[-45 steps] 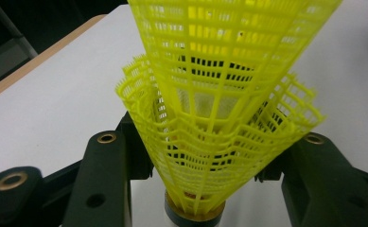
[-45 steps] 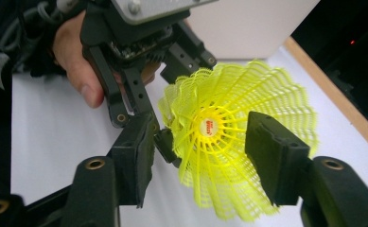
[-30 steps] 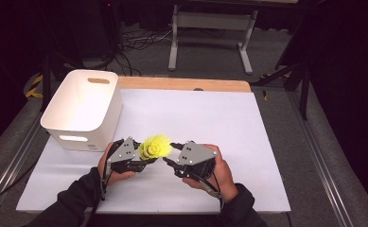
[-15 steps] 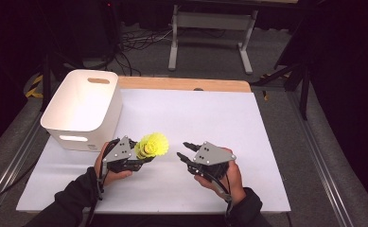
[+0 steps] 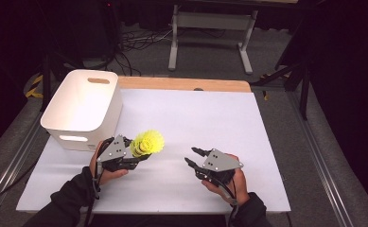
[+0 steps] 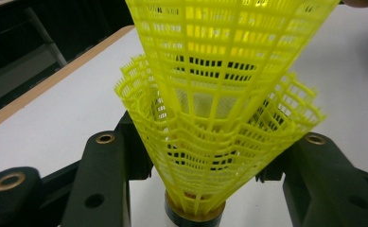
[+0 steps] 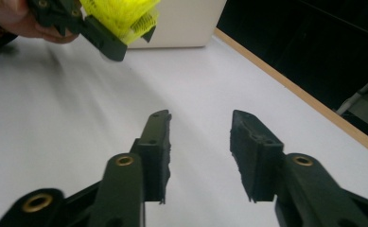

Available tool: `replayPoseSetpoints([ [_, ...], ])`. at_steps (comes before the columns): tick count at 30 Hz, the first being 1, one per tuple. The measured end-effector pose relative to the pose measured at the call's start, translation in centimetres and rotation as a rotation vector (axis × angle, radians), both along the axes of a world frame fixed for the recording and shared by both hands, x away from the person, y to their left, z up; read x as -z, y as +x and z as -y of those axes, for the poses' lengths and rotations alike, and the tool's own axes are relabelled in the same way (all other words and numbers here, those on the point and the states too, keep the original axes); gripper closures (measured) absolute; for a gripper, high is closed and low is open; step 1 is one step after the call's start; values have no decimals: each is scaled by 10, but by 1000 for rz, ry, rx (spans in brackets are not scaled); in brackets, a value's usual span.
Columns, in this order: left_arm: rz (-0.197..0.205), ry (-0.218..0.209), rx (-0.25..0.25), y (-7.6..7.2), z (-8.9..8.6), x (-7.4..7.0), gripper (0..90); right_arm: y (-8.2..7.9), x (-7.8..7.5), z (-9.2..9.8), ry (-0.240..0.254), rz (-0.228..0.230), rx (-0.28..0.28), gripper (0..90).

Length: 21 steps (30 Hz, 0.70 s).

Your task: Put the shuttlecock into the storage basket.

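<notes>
Yellow plastic mesh is what the left gripper (image 5: 135, 158) has between its fingers (image 6: 101, 179): a stack of shuttlecocks (image 5: 147, 143), nested one skirt inside another (the left gripper view shows at least two flared skirts and a dark band round the base at the bottom edge). The fingers pinch the stack low on the skirts, one on each side, and the open ends point up and away from the hand. The stack sits above the white desk (image 5: 191, 118), just in front of the near right corner of a white bin (image 5: 84, 106) with a handle slot in its far wall.

The right gripper (image 5: 193, 157) is well apart from the shuttlecocks, to their right and nearer the front edge of the desk, held low over the bare surface. Its fingers (image 7: 155, 151) are spread with nothing between them; they have just been opening a little. Its own view looks across the desk toward the left gripper, the yellow stack and the bin beyond it. A strip of bare wood (image 5: 186, 84) runs along the far edge of the desk.
</notes>
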<state>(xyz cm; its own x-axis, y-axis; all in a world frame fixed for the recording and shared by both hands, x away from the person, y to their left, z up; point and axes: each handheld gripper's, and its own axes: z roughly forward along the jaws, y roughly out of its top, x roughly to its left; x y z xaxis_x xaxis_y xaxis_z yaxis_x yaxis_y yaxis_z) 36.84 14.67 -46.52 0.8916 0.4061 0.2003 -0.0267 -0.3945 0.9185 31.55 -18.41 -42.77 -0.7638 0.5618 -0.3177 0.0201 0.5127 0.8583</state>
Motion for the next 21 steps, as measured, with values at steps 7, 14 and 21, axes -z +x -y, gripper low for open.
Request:
replayPoseSetpoints([
  [7, 2, -13, -11, 0, -5, -2, 512, 0, 21, 7, -6, -35, 18, 541],
  [14, 10, -22, -22, 0, -8, -5, 510, -2, 33, 16, 2, -20, 62, 341],
  [21, 13, -47, -35, 0, -15, -10, 510, -4, 44, 24, -5, -2, 102, 228],
])
